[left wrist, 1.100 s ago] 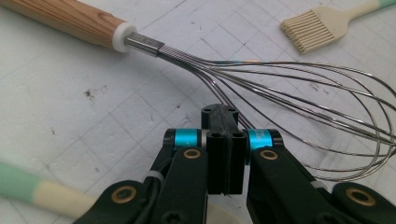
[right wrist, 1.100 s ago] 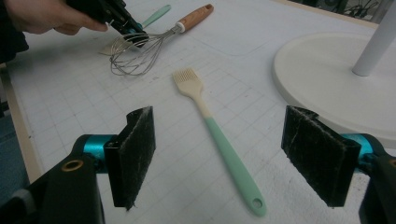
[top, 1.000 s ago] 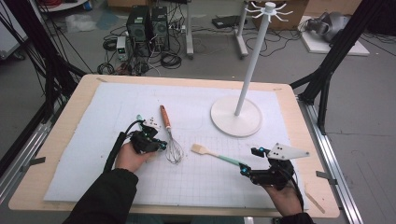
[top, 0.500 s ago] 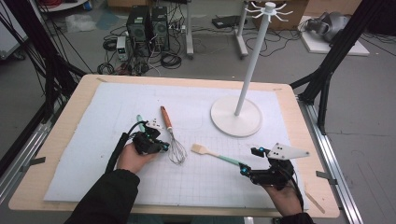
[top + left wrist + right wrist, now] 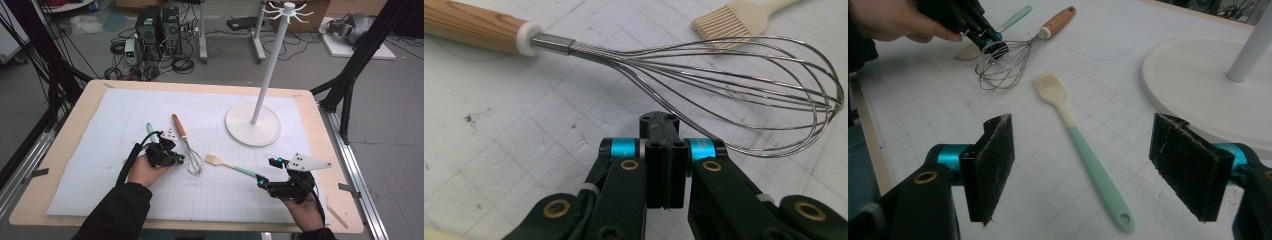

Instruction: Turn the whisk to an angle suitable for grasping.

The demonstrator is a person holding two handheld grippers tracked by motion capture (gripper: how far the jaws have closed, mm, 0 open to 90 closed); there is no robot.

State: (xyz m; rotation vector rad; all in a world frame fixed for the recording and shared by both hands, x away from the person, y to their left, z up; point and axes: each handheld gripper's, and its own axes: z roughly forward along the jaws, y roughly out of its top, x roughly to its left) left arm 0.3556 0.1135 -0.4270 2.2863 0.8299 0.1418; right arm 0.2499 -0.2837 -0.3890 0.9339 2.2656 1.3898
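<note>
A whisk with a wooden handle [image 5: 178, 125] and wire loops [image 5: 194, 162] lies left of centre on the white mat. My left gripper [image 5: 179, 159] is shut, its tip resting against the whisk's wires [image 5: 734, 75]; I see no wire between the pads. The same left gripper [image 5: 991, 44] is at the top left of the right gripper view, over the whisk [image 5: 1005, 62]. A pastry brush [image 5: 235, 169] with cream bristles and a teal handle [image 5: 1093, 175] lies towards the right. My right gripper [image 5: 1088, 150] stands open with the handle's end between its jaws, untouched.
A white stand with a round base [image 5: 252, 125] and a tall pole [image 5: 270, 65] stands at the back right. A teal-handled spatula [image 5: 150, 131] lies behind the left hand. The mat [image 5: 115, 115] covers most of the wooden table [image 5: 65, 150].
My left gripper has shifted a little to the right, up to the whisk's wires. The right gripper has stayed put.
</note>
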